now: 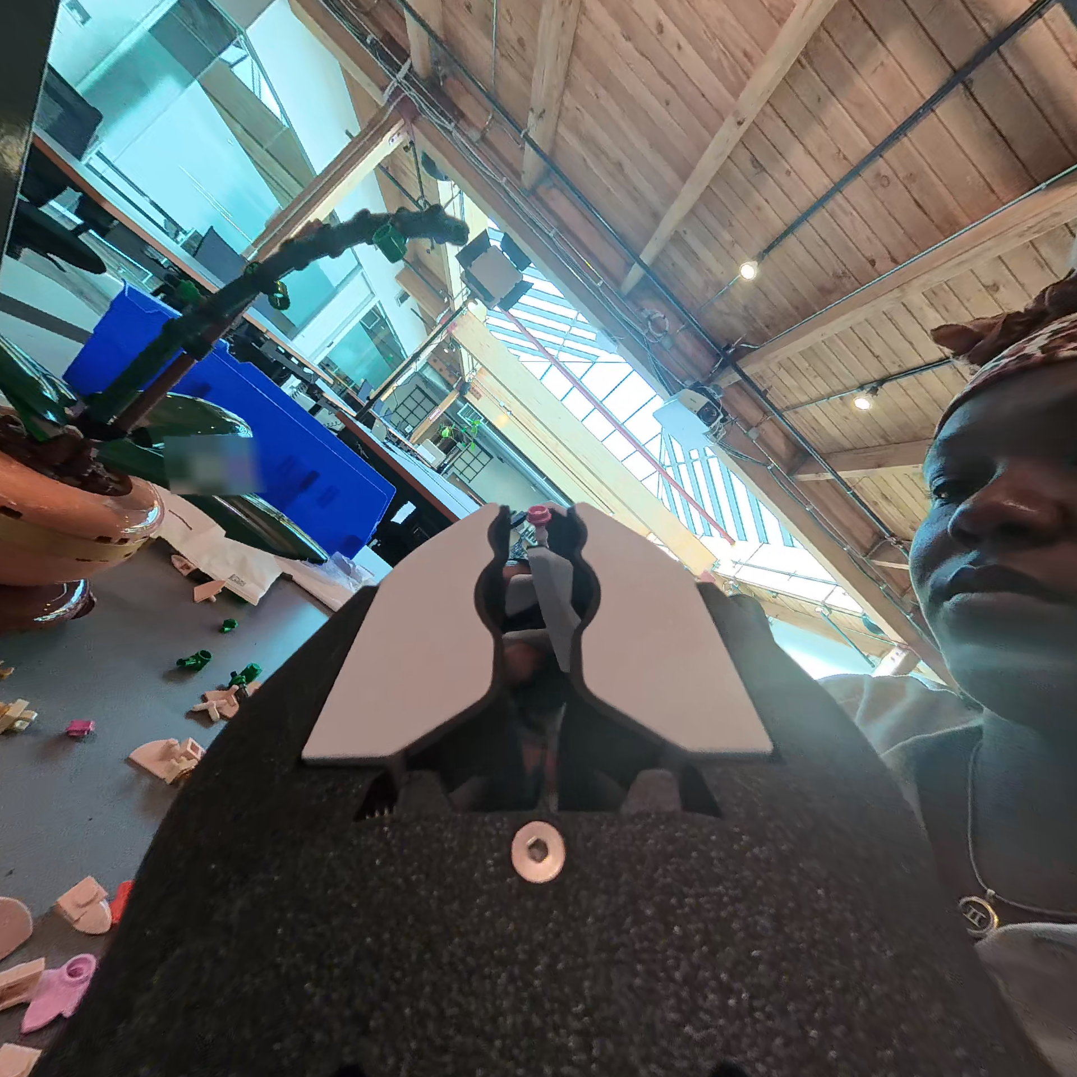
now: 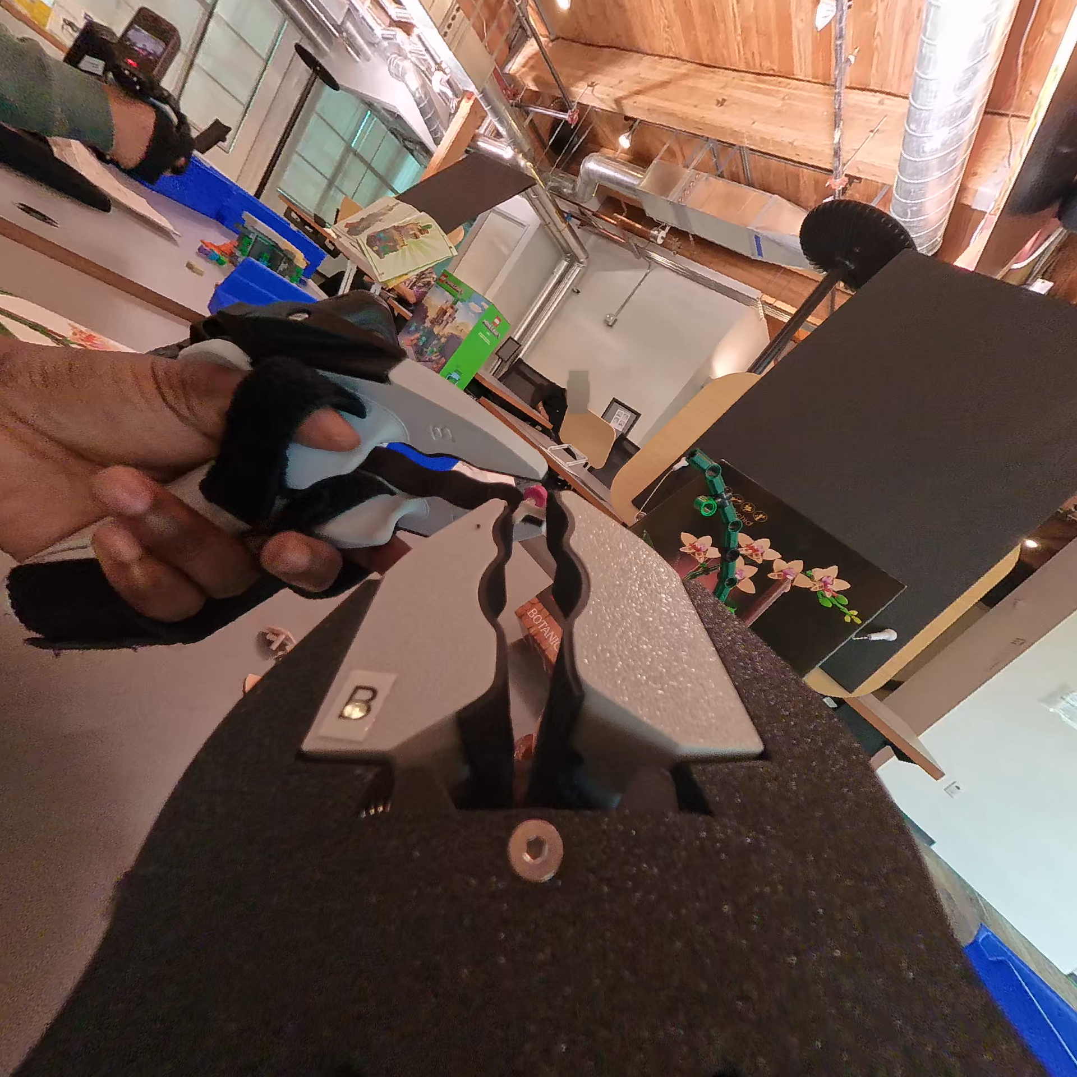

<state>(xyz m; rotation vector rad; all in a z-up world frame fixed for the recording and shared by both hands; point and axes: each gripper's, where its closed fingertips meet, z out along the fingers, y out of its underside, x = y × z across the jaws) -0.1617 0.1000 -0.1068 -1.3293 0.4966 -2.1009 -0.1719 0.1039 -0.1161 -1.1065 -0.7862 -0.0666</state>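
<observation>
A small white piece with a round pink stud [image 1: 537, 515] sits at the tips of both grippers, held up above the grey table [image 1: 70, 816]. My left gripper [image 1: 538, 511] is nearly closed, its jaws flanking the pink stud. Through its gap I see a grey finger [image 1: 553, 600] of the right gripper. In the right wrist view my right gripper [image 2: 531, 508] is shut on the white part [image 2: 528, 516], with the pink stud [image 2: 535, 495] just above its tips. The left gripper [image 2: 527, 484], held in a hand [image 2: 116, 443], meets the stud from the left.
A brick orchid stem [image 1: 291, 256] stands in a terracotta pot [image 1: 64, 513] at the left. Loose pink, white and green pieces [image 1: 169, 757] lie on the table. Behind is a blue bin [image 1: 262, 396]. An orchid picture box [image 2: 769, 559] and a black panel [image 2: 932, 437] are right. A person is close by. My left and right fingertips are right by each other.
</observation>
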